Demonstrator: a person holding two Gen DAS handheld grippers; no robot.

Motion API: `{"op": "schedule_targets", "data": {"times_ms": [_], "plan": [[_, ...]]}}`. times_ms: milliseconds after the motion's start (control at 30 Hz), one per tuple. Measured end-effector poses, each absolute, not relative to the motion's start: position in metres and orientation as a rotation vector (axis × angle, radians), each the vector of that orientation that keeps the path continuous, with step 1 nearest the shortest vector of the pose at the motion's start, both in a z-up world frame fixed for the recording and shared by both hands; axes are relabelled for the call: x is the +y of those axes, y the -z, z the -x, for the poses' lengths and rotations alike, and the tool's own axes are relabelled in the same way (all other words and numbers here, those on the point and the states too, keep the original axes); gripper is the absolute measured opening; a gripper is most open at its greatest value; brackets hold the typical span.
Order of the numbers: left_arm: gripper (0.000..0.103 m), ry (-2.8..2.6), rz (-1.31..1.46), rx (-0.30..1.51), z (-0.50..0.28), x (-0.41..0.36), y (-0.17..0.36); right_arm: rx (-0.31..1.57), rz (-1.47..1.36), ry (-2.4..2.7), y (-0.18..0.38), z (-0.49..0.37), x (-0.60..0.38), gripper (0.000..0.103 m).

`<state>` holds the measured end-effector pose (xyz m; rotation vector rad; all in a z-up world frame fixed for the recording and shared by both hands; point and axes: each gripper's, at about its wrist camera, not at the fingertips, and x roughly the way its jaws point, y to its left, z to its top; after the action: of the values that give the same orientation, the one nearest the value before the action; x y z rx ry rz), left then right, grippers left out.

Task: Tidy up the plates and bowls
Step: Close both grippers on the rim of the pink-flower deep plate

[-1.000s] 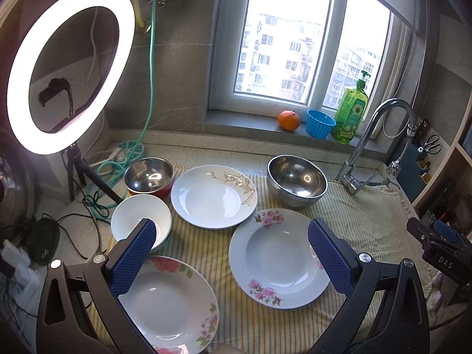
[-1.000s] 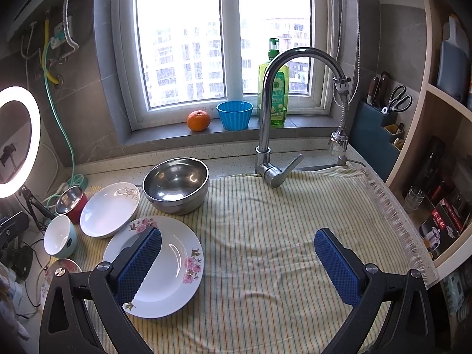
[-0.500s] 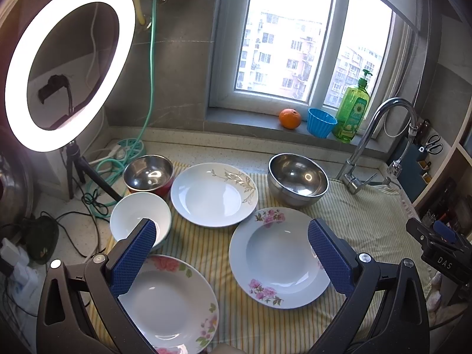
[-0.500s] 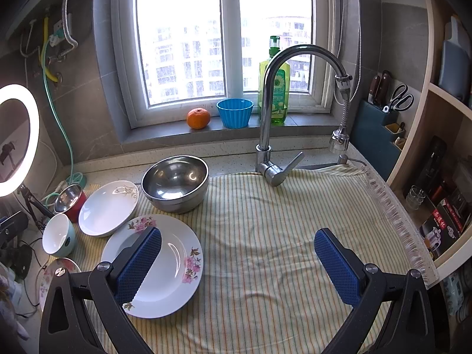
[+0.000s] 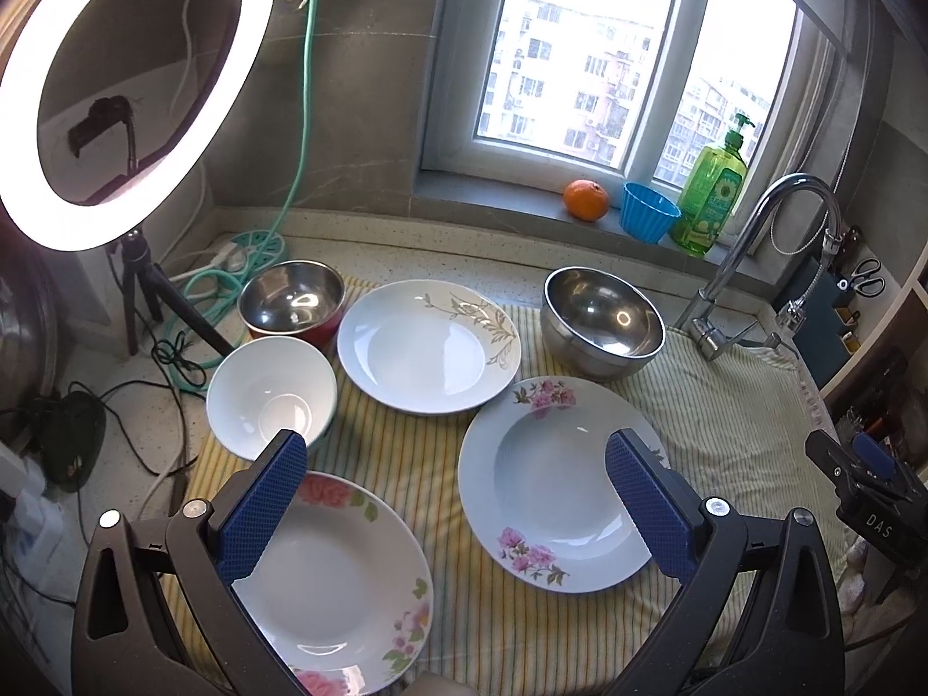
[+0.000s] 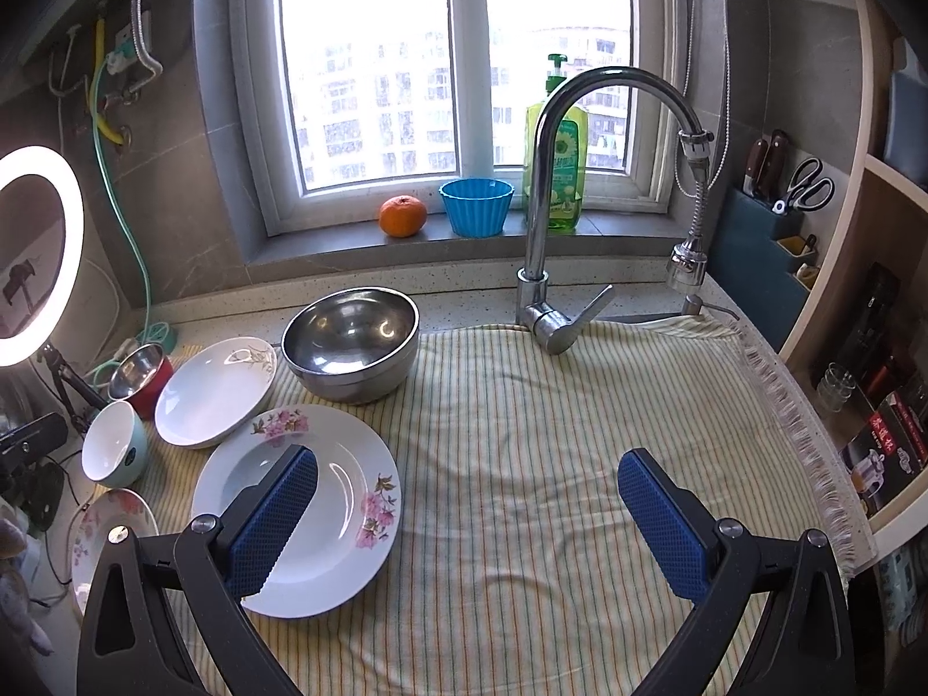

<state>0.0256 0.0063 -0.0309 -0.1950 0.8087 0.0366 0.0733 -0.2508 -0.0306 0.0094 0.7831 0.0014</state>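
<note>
1. Left wrist view: the left gripper point(image 5: 455, 501) hangs with jaws spread wide and empty above the striped cloth point(image 5: 725, 406), taken here as landmark.
2. Nearest, at the cloth's front-left corner, lies a rose-patterned plate point(image 5: 330, 580); beside it, mid-cloth, a pink-blossom plate point(image 5: 559, 481).
3. Beyond these: a white bowl point(image 5: 271, 397) at the cloth's left edge, a leaf-patterned plate point(image 5: 428, 345), a red-sided steel bowl point(image 5: 291, 298), and a large steel bowl point(image 5: 602, 319) toward the cloth's rear. Judged: laid out singly, awaiting stacking.
4. Right wrist view: the right gripper point(image 6: 467, 513) is likewise spread and empty over the cloth's bare right half, probably the stacking space.
5. Farthest: the faucet point(image 6: 542, 267) behind the cloth.
</note>
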Motion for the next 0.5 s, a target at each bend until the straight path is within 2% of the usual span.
{"op": "schedule_targets", "data": {"times_ms": [133,167,233,300,367,433,500], "plan": [[0.097,-0.025,0.211,0.842,-0.029,0.007,0.042,0.805,-0.013,-0.042,0.045,-0.079,-0.252,0.102],[0.094,-0.014,0.223,0.858,-0.031,0.007,0.046,0.819,-0.019,-0.053,0.049,-0.081,-0.253,0.098],[0.088,-0.005,0.252,0.89,-0.035,0.01,0.055,0.861,-0.04,-0.082,0.059,-0.088,-0.254,0.084],[0.077,0.005,0.27,0.921,-0.038,0.011,0.065,0.908,-0.065,-0.105,0.069,-0.095,-0.257,0.063],[0.061,0.027,0.306,0.954,-0.042,0.012,0.074,0.943,-0.086,-0.122,0.079,-0.102,-0.258,0.057],[0.054,0.048,0.355,0.994,-0.046,0.014,0.084,0.968,-0.098,-0.144,0.086,-0.106,-0.258,0.056],[0.054,0.055,0.39,1.025,-0.049,0.014,0.093,0.996,-0.113,-0.179,0.094,-0.111,-0.258,0.054]]}}
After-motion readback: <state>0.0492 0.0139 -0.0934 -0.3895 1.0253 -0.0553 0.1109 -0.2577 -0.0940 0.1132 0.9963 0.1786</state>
